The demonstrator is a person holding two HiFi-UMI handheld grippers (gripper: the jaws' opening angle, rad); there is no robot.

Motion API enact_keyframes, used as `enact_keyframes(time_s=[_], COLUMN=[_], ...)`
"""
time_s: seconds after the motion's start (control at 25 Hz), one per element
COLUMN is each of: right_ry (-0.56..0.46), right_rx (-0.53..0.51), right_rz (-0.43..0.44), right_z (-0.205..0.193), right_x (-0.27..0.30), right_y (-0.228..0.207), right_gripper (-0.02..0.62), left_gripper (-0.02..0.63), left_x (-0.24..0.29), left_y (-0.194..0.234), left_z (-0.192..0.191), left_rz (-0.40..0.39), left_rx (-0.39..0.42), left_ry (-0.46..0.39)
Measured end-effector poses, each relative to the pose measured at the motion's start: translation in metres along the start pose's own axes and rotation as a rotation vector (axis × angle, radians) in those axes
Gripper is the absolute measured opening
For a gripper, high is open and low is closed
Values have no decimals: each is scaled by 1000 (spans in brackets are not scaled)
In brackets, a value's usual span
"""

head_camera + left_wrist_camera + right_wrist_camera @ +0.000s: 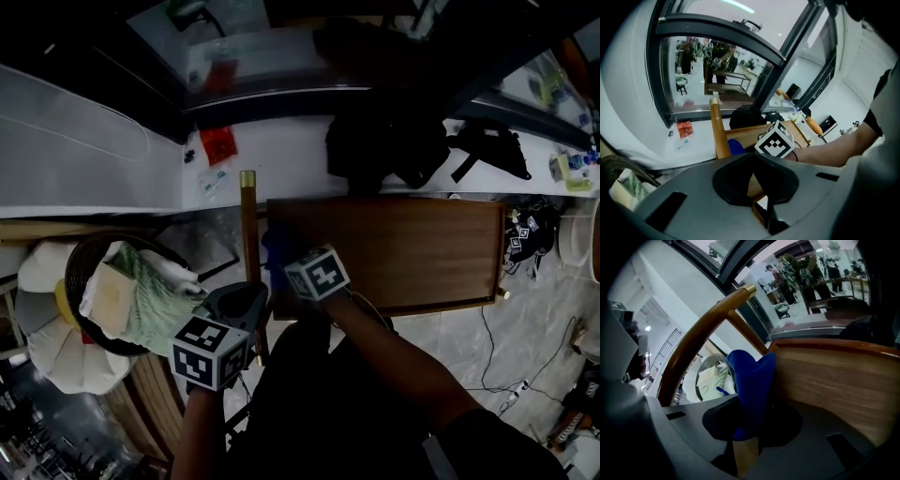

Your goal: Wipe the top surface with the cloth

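Note:
A brown wooden table top [403, 248] fills the middle of the head view. My right gripper [281, 258] is at its left edge, shut on a blue cloth [277, 246]. In the right gripper view the blue cloth [752, 380] stands up from between the jaws of the right gripper [750, 423], right beside the wooden surface [834, 380]. My left gripper [246, 298] hangs below and left of the table corner. The left gripper [753, 164] has its jaws together with nothing between them. From that view I see the cloth [736, 146] and the right gripper's marker cube [776, 140].
A round wooden post [248, 225] rises at the table's left edge. A dark basket [80, 281] with greenish material stands to the left. A black bag [384, 141] lies on the white ledge [281, 155] behind the table. Cables [525, 356] trail on the floor at right.

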State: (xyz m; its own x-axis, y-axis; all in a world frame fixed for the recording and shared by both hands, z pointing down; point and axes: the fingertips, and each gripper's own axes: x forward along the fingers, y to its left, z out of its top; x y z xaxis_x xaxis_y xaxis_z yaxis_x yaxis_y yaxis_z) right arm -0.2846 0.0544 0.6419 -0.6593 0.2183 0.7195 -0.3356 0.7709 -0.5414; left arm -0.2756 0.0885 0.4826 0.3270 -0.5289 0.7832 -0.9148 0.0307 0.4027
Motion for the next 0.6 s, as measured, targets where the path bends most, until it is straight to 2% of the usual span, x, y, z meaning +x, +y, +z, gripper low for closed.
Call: enact_keyframes(time_s=[0.16, 0.28, 0.6], right_ry=[28, 44, 42], right_rx=[-49, -33, -14], right_rz=[-15, -28, -99], right_z=[-4, -12, -41], right_x=[-8, -21, -88], right_y=[-7, -22, -89], right_gripper=[106, 104, 104], left_gripper=[11, 11, 11], left_x=[19, 32, 74], left_y=[-14, -31, -77], left_z=[12, 18, 37], left_rz=[-11, -12, -16], left_rx=[37, 48, 59], left_ry=[14, 35, 65])
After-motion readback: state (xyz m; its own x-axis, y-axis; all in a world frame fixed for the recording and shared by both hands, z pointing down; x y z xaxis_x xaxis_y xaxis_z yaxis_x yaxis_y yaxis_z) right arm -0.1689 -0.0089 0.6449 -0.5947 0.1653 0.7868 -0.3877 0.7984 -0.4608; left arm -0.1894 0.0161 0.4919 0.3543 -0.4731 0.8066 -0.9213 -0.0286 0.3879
